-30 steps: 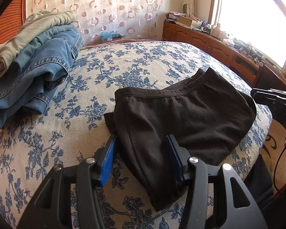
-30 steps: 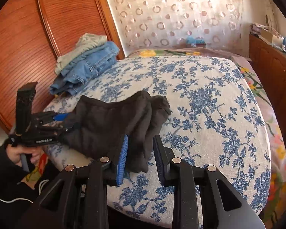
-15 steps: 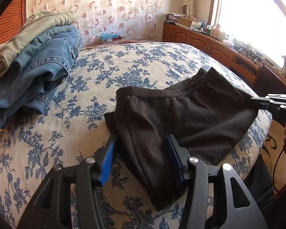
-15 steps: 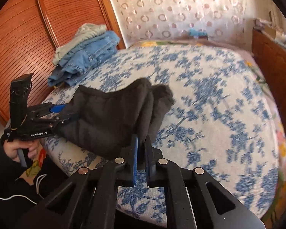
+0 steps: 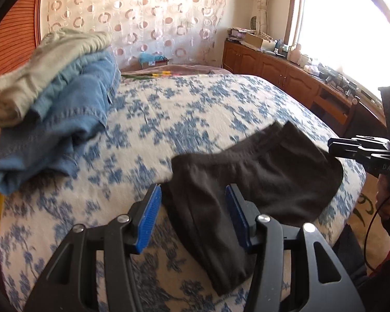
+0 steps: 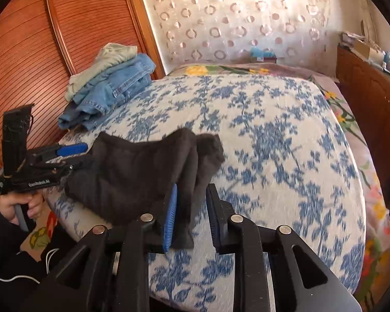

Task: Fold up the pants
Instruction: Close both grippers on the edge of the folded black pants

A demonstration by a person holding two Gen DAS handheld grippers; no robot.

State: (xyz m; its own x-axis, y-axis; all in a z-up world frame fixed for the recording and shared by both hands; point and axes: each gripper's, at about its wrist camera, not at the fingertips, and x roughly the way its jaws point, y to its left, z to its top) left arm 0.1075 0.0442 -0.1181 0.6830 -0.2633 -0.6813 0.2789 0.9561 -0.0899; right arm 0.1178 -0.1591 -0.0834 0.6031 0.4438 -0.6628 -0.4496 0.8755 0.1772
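Folded dark brown pants (image 5: 260, 176) lie on the near part of a bed with a blue-flowered white cover (image 5: 195, 109); they also show in the right wrist view (image 6: 143, 171). My left gripper (image 5: 192, 202) is open, its blue pads either side of one end of the pants. My right gripper (image 6: 191, 200) is open around the opposite end; cloth lies between its jaws, against the left pad. Each gripper shows in the other's view: the right one (image 5: 361, 150), the left one (image 6: 52, 161).
A stack of folded blue jeans (image 5: 65, 122) topped by a pale green garment (image 5: 46, 57) sits at the bed's far left by a wooden headboard (image 6: 65, 26). Wooden cabinets (image 5: 286, 72) with clutter run under the window on the right. The bed edge is near both grippers.
My right gripper, shut on the pants edge half a second ago, has opened. The left gripper stays open and has shifted slightly; the view moved a little.
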